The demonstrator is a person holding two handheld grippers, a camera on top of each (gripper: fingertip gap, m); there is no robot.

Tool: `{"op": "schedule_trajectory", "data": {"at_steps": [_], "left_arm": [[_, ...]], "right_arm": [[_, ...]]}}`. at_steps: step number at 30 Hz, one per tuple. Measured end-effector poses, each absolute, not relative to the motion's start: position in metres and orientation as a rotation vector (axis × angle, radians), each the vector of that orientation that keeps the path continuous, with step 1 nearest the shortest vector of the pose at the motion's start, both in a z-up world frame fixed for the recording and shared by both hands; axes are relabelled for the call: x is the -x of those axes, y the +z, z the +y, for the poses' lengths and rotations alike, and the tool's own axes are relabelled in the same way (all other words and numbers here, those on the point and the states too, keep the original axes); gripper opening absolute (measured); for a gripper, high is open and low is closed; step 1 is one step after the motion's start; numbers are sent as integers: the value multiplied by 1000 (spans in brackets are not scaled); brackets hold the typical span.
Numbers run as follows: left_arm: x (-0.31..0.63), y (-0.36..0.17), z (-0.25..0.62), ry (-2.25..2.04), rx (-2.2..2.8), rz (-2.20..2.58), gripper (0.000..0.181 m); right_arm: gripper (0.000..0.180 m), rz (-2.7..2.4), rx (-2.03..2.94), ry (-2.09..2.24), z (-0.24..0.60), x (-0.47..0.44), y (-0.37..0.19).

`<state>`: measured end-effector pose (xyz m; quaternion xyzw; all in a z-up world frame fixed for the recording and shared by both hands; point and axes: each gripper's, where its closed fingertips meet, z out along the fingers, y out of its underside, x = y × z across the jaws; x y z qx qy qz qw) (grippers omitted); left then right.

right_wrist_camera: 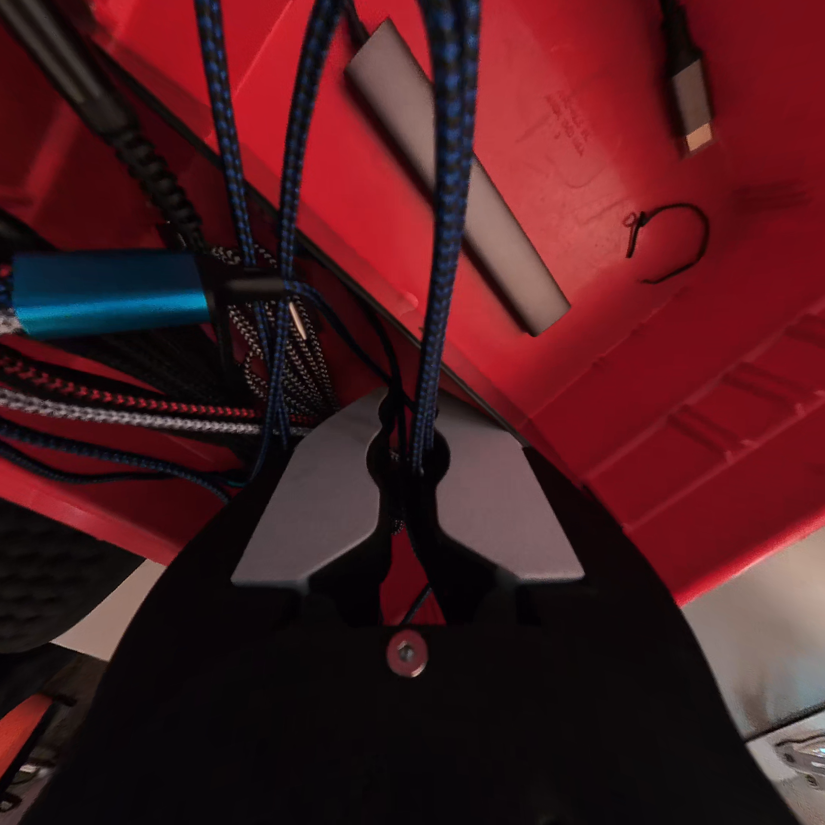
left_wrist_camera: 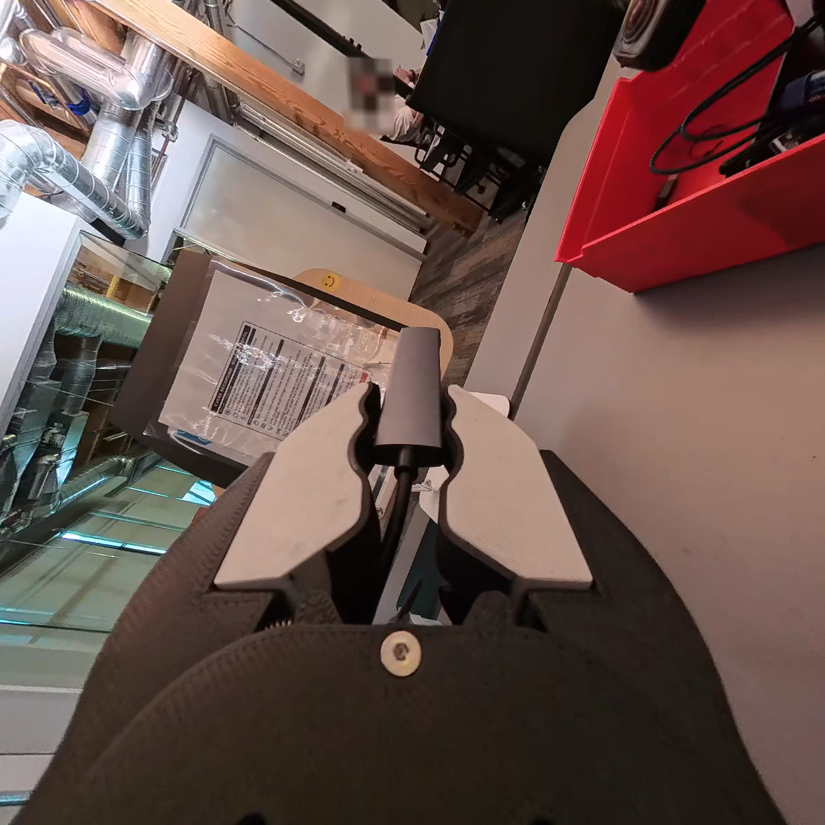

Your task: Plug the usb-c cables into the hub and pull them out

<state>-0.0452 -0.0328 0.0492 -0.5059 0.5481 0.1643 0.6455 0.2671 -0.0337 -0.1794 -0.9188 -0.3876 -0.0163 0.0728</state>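
Left hand-held gripper (left_wrist_camera: 410,413) pinches the hub (left_wrist_camera: 413,393); right hand-held gripper (right_wrist_camera: 408,419) clamps blue braided cables (right_wrist_camera: 439,268).

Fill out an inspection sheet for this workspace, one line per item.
Surface: grey table, bearing a red bin.
Job's things: grey hub held off the table in the left tool; a second grey hub lying in the bin.
Clutter: black tie loop and blue adapter in the bin.
Grippers: left tool shut on the hub; right tool shut on the blue braided cable.
Cables: braided cables piled in the bin; loose plug unplugged.
Surroundings: laminated sheet, silver ducts, wooden beam.
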Motion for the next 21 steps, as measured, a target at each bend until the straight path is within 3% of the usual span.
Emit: {"op": "schedule_trajectory", "data": {"at_steps": [1,21], "left_arm": [[45,49,-33,373,1149,1248,26],[54,52,-23,269,1237,1169,26]], "right_arm": [[13,-1139,2768,-34,-34,-267,-177],[47,-863,2590,394,-26,-241,-127]]}}
